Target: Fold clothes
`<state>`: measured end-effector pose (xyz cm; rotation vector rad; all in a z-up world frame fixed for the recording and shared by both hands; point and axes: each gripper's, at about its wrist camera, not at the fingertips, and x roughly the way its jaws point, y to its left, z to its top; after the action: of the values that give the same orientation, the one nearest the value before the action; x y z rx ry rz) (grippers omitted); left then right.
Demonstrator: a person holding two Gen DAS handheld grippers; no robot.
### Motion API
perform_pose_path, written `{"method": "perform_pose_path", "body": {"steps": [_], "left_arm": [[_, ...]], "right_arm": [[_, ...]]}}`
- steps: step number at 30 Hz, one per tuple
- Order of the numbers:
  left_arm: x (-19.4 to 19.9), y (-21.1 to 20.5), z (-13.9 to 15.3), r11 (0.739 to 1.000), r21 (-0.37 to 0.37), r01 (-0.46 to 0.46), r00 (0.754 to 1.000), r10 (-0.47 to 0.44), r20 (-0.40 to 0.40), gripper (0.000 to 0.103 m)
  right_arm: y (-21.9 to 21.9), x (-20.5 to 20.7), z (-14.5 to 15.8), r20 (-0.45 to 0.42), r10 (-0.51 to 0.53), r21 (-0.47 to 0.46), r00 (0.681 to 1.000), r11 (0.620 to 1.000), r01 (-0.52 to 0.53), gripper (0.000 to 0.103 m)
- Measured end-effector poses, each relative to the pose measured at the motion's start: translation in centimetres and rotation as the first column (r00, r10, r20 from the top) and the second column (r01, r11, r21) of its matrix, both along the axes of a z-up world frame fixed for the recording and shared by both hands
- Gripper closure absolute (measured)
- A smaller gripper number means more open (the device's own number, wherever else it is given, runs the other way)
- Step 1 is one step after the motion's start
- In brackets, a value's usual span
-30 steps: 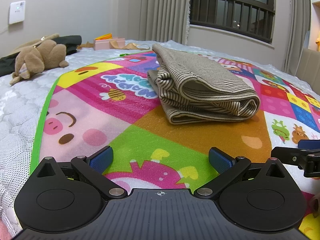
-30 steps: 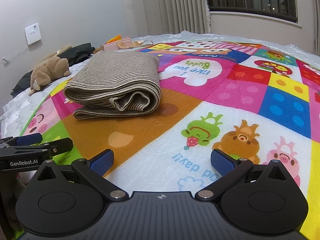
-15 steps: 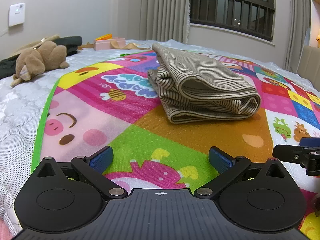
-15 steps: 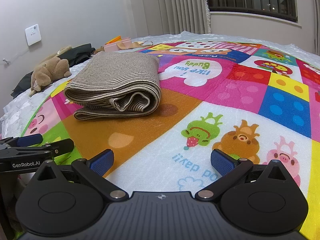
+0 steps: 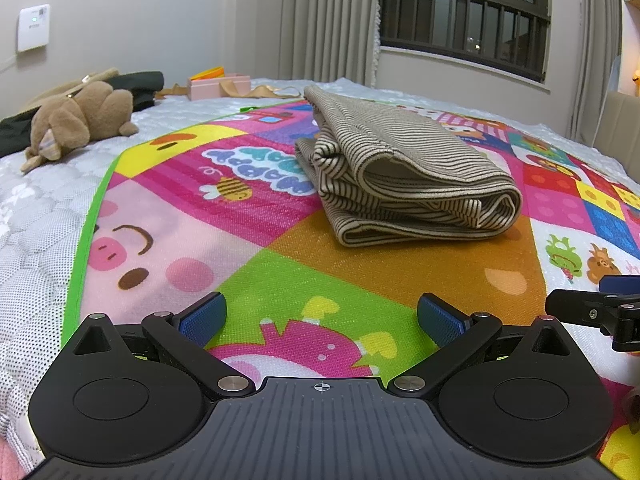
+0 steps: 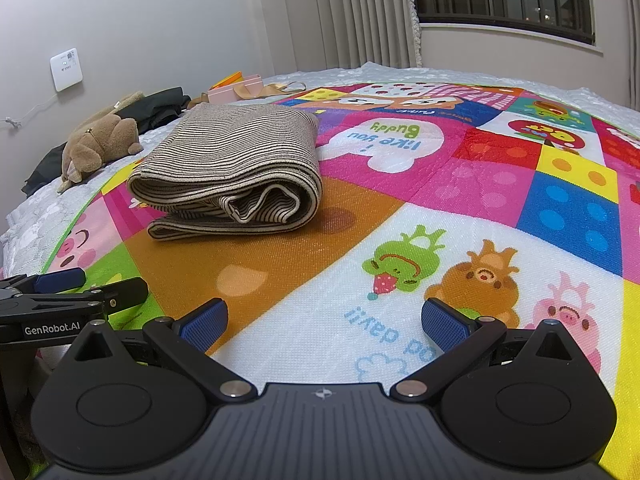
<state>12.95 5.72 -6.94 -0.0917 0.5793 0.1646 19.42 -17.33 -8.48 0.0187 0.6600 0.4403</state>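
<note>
A beige striped garment [image 5: 404,172] lies folded in a thick bundle on the colourful cartoon play mat [image 5: 248,264]. In the right wrist view the same striped garment [image 6: 236,168] sits left of centre on the mat [image 6: 480,200]. My left gripper [image 5: 320,316] hovers open over the mat, well short of the bundle, with nothing between its blue pads. My right gripper [image 6: 324,320] is open too, empty, to the right of the left one. Each gripper's black fingers show at the edge of the other's view.
A brown plush toy [image 5: 76,120] and dark clothing [image 5: 136,84] lie on the white quilted bedspread [image 5: 32,240] at the left. A pink box [image 5: 216,86] with tan ribbon sits at the far side. Curtains and a barred window [image 5: 464,20] stand behind the bed.
Both grippers have drifted back slightly and the views have shifted a little. The striped bundle has not moved, and both grippers stay open.
</note>
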Motion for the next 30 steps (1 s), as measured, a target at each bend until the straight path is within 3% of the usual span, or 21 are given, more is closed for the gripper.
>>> {"method": "perform_pose_path", "body": {"steps": [9,17,30], "left_arm": [[0.0,0.0,0.0,1.0,-0.002,0.001,1.0,-0.001,0.0,0.0],[0.0,0.1,0.0,1.0,-0.007,0.002,1.0,-0.002,0.0,0.0],[-0.1,0.2,0.0,1.0,-0.015,0.003,1.0,-0.003,0.004,0.0]], "right_arm": [[0.1,0.0,0.0,-0.001,-0.001,-0.006,1.0,1.0,0.001,0.0],[1.3,0.0,-0.2,-0.005,0.001,-0.094,1.0,0.996,-0.002,0.0],[0.7,0.1,-0.2,-0.007,-0.001,-0.053,1.0,0.999,0.001,0.0]]}}
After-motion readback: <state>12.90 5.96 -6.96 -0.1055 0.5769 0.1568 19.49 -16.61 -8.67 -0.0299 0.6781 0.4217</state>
